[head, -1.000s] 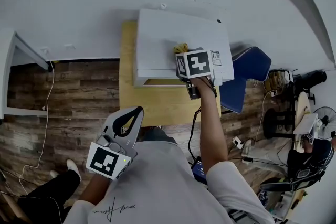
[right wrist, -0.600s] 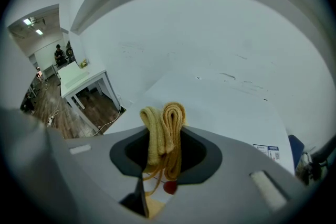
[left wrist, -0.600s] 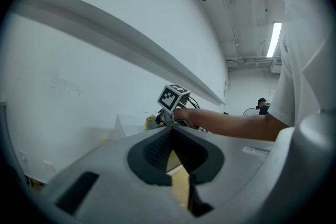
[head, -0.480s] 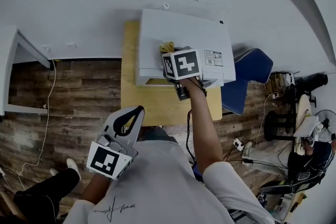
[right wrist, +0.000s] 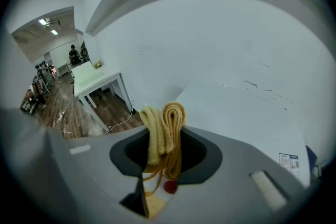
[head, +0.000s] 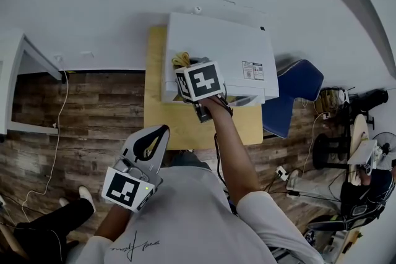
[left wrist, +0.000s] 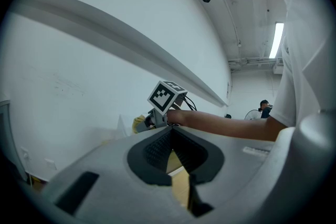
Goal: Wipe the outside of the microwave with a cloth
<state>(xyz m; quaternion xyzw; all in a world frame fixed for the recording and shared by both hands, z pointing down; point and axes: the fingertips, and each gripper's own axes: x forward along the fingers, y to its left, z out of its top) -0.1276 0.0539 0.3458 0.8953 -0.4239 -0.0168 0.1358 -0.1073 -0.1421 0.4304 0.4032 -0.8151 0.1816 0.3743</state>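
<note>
Counter (head: 156,109): wooden top, far edge against the white wall. A strip along the left edge and the area by the near edge are bare.

Microwave (head: 223,46): white casing, standing on the far right part of the counter with its back to the wall. It carries a printed label (head: 252,70) towards the right of its top panel.

Left hand-held gripper (head: 164,129): held low in front of the person's shirt, short of the counter's near edge and well apart from the microwave. The jaws are clenched tip to tip with nothing between them.

Right hand-held gripper (right wrist: 164,136): reaches over the left part of the microwave's top panel, arm outstretched from the near side. The jaws are clamped on the cloth.

Cloth (right wrist: 167,115): yellow, bunched in folds, projecting beyond the jaw tips above the top panel near its left edge. Whether it touches the panel cannot be determined.
</note>
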